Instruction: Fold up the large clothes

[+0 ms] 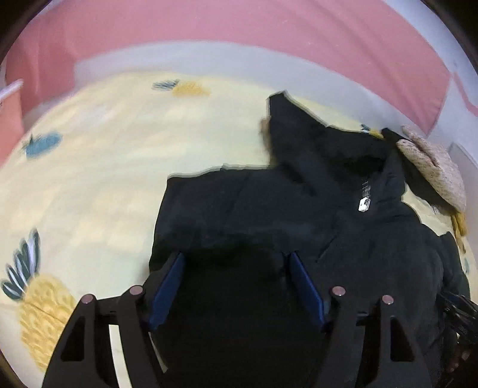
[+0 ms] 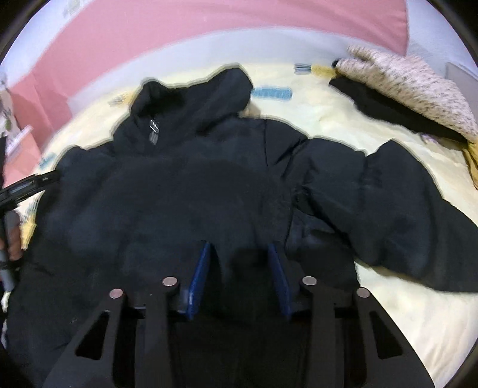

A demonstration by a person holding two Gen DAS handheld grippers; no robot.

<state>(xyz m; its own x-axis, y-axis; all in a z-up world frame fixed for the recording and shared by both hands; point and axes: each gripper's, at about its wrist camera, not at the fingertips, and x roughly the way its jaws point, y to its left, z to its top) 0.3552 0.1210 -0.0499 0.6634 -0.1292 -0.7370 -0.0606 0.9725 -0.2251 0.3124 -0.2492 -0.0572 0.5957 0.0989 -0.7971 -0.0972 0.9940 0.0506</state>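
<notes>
The black hooded jacket (image 2: 185,191) lies face up, zipped, on the pineapple-print bedsheet (image 1: 98,167), hood toward the bed's far edge, near the pink headboard (image 1: 209,24). Left gripper (image 1: 236,262) hangs over the near hem with jaws apart — nothing pinched. Right gripper (image 2: 239,253) hovers above the jacket body, jaws partly parted, no fabric visibly clamped. Judgement: fold the spread sleeve (image 2: 388,215) inward first — grip the cuff, not the padding. A knit garment (image 2: 412,86) sits at the far right corner.
</notes>
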